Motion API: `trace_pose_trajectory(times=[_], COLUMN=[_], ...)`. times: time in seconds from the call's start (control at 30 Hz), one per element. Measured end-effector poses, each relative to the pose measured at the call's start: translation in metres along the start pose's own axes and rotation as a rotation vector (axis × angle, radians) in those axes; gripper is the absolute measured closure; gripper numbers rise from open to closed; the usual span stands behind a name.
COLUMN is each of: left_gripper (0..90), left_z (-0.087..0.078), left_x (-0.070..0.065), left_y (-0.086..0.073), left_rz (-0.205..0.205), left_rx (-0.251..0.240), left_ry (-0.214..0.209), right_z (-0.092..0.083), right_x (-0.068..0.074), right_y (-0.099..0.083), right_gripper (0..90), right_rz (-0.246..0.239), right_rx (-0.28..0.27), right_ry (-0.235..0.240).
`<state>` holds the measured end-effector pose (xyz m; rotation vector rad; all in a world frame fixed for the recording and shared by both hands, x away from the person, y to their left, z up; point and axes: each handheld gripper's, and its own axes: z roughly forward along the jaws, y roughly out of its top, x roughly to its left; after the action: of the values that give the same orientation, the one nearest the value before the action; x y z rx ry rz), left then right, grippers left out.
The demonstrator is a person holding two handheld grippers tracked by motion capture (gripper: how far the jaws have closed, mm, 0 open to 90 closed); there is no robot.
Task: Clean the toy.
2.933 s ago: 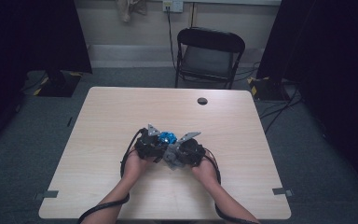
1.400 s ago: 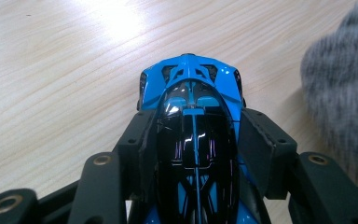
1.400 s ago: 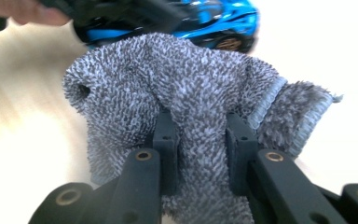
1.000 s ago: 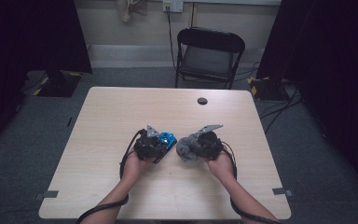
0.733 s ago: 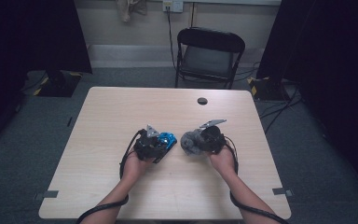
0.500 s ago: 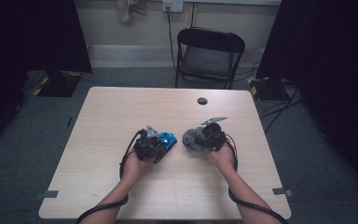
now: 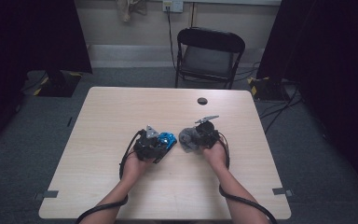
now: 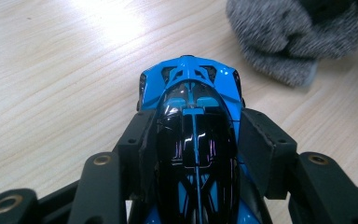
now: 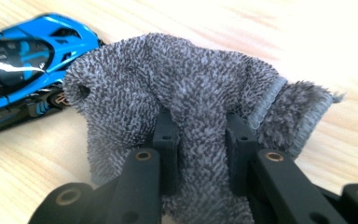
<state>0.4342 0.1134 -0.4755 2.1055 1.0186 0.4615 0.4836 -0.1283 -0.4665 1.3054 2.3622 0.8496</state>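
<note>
Left gripper (image 7: 161, 145) clamped, low over table; right gripper (image 7: 191, 138) pinched tight, alongside.

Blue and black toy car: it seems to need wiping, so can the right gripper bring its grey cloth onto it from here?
Probably yes: bare table separates the blue and black toy car from the grey terry cloth clamped in the right gripper.

toy car (image 7: 167, 139) on table (image 7: 112, 121) between left gripper (image 7: 154, 145) jaws, cloth (image 7: 187, 138) just right of car in right gripper (image 7: 196, 137), disc (image 7: 202, 101) behind, chair (image 7: 209, 55) beyond table
</note>
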Motion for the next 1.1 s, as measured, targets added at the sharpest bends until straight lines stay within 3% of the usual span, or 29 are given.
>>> trace_pose_trajectory(times=[0.4,1.1], left_gripper=[47.8,47.8], left_z=[0.0,0.0], left_x=[0.001,0.0], left_y=[0.0,0.001], left_rz=[-0.006,-0.007], left_rx=[-0.001,0.004], left_ry=[-0.005,0.005], right_z=[0.012,0.002], right_x=[0.022,0.044], right_y=[0.003,-0.012], right_gripper=[71.4,71.2], right_rz=[-0.064,-0.099], right_rx=[0.027,0.014], right_ry=[-0.011,0.062])
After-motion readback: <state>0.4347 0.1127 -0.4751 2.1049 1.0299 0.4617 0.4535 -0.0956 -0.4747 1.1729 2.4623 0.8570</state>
